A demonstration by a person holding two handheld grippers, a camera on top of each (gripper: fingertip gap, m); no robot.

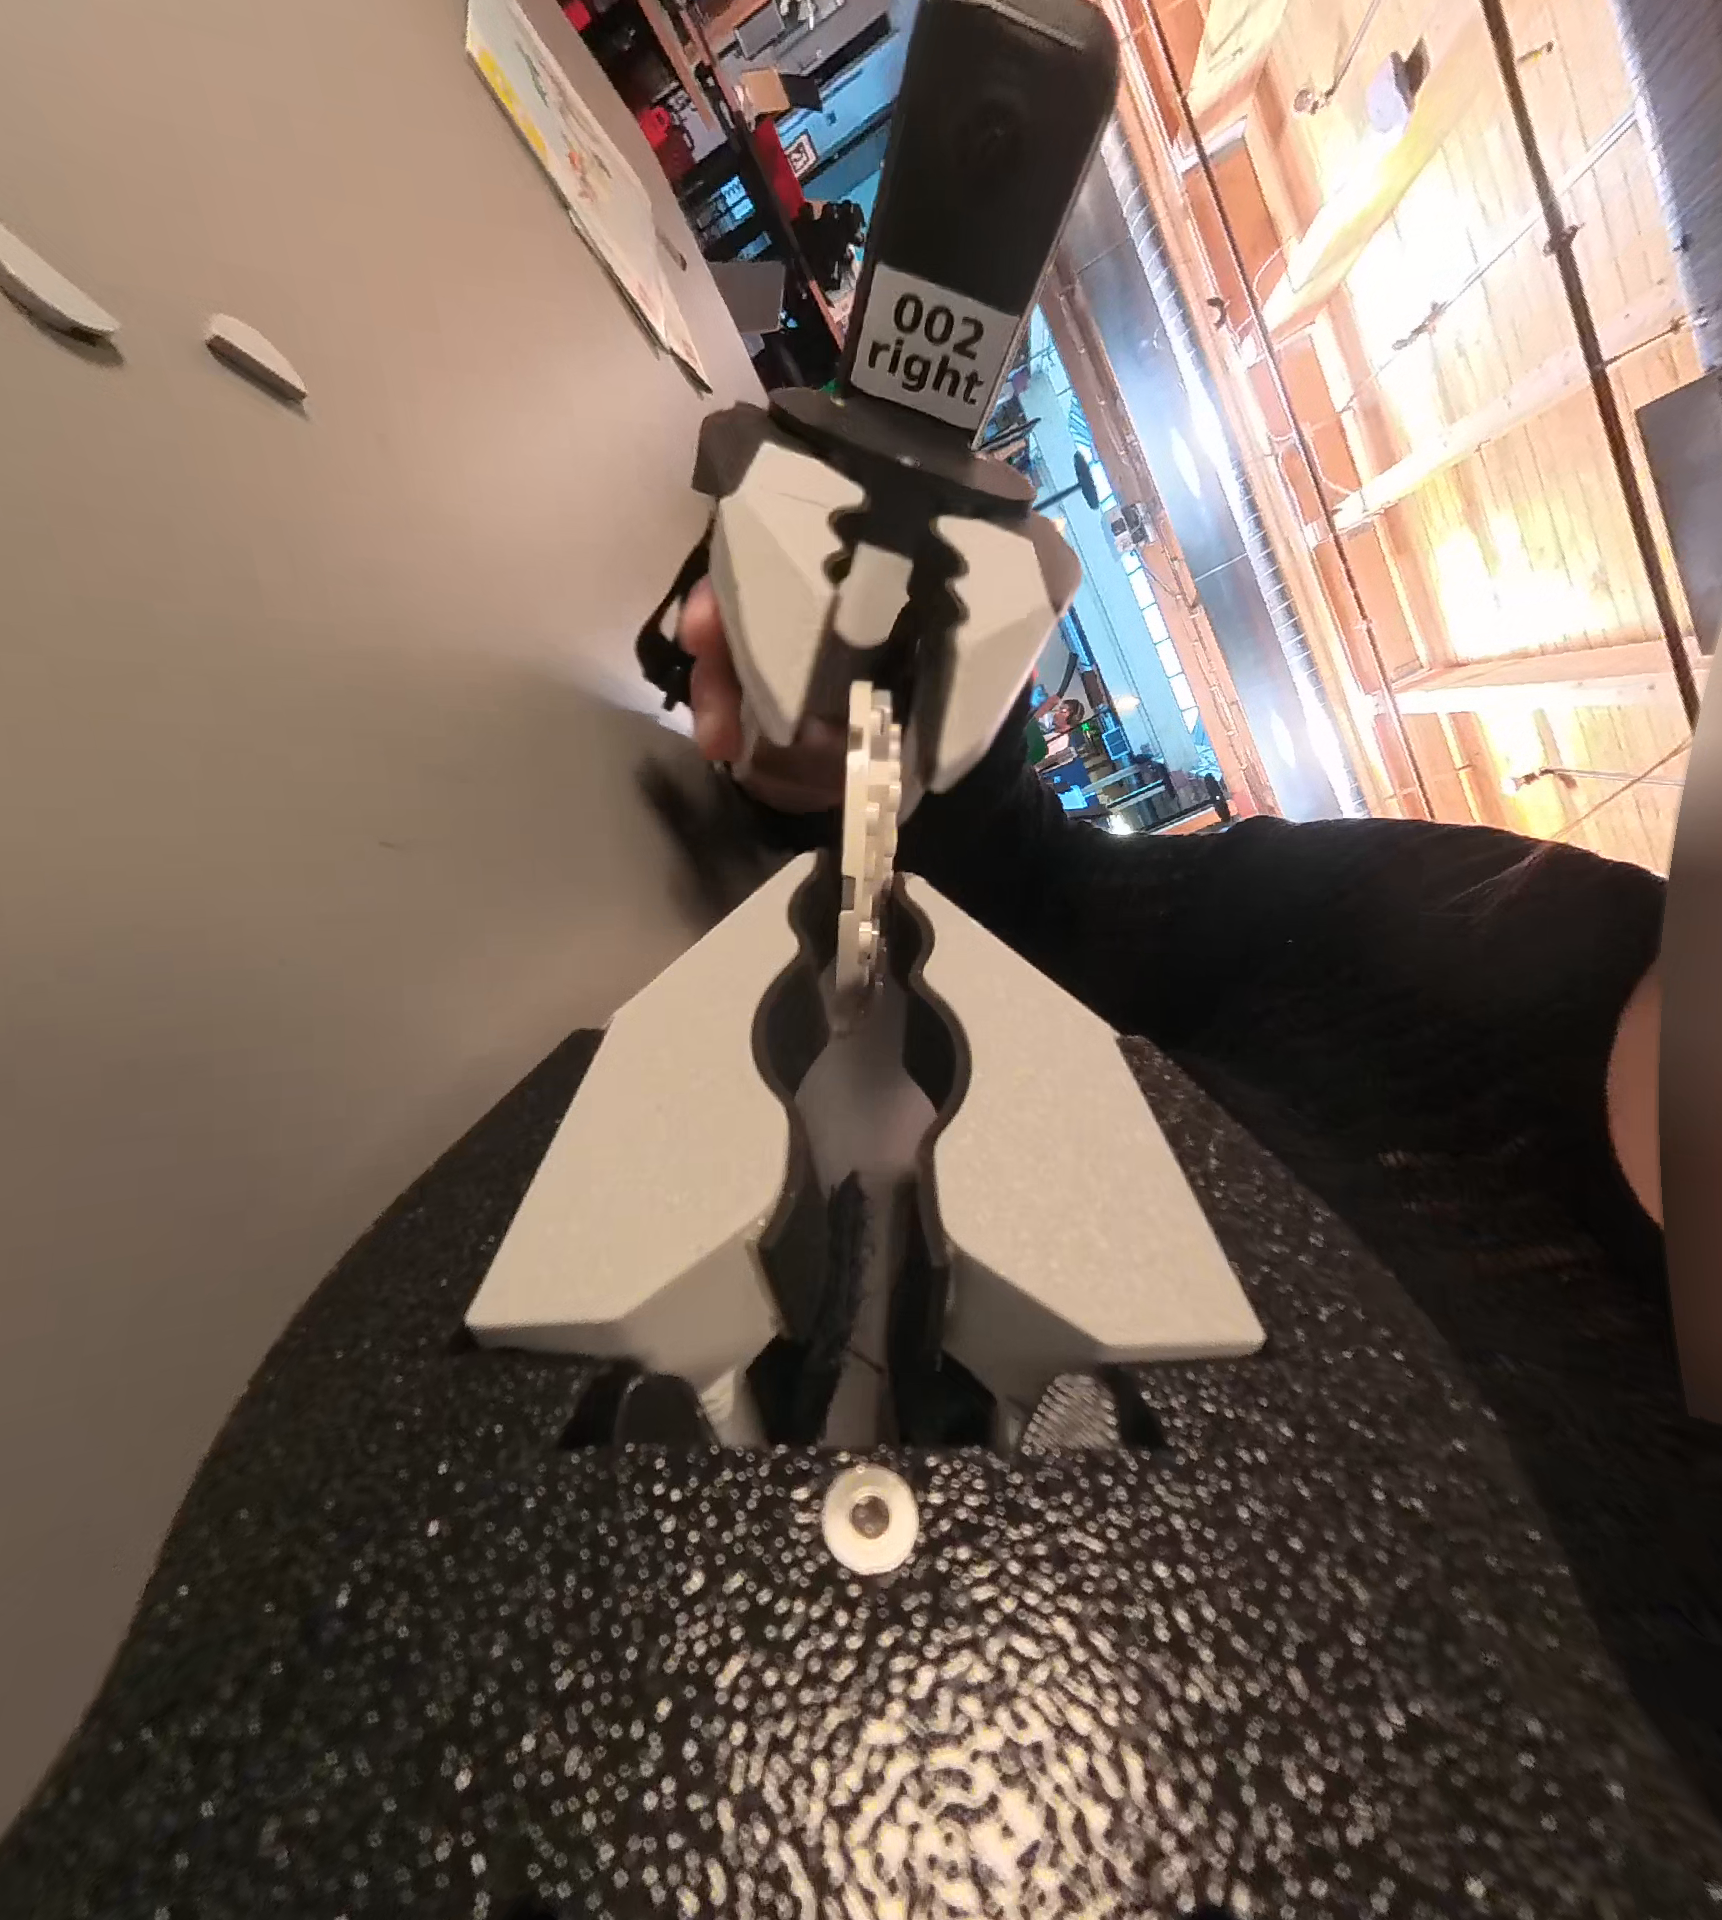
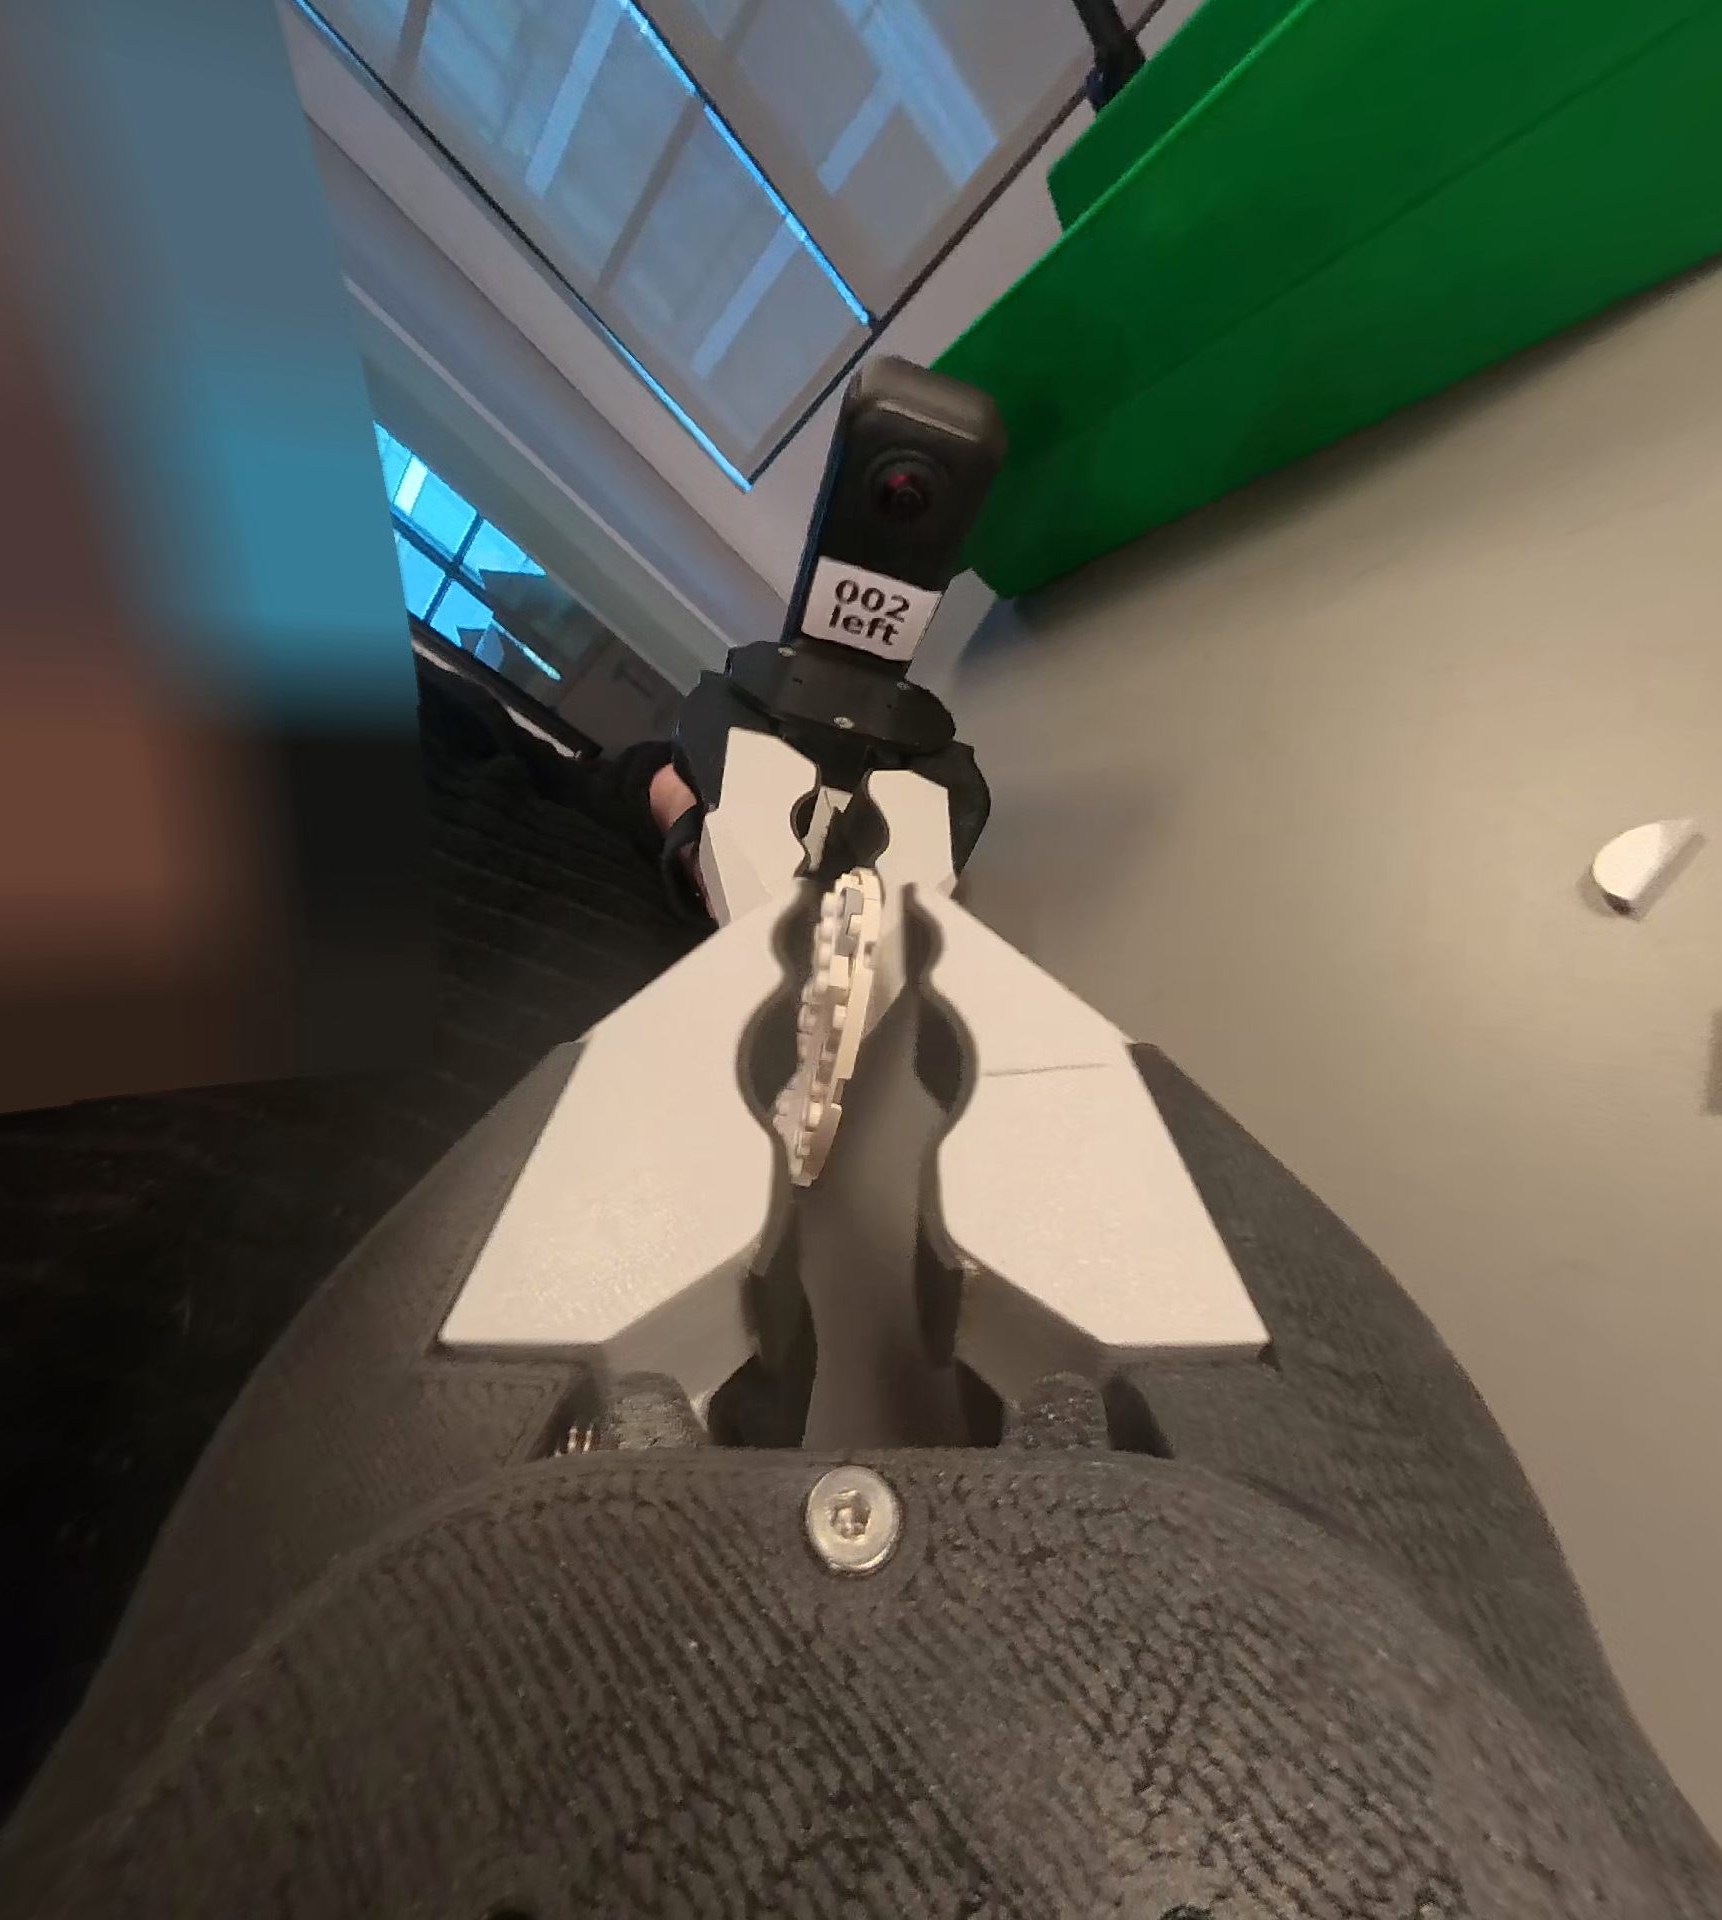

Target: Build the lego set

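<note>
Above the grey table (image 1: 213, 727), one white lego assembly (image 1: 867, 831) pinched between both jaws, two half-round pieces (image 2: 1646, 862) lying loose.

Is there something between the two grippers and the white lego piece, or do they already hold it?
Nothing visible stands between. The white lego assembly is clamped at one end by the left gripper and at the other by the right gripper, above the grey table.

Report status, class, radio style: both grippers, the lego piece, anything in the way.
Left gripper and right gripper both shut on white lego assembly, held off the table. Two grey half-round pieces lie loose. Nothing in the way.
</note>
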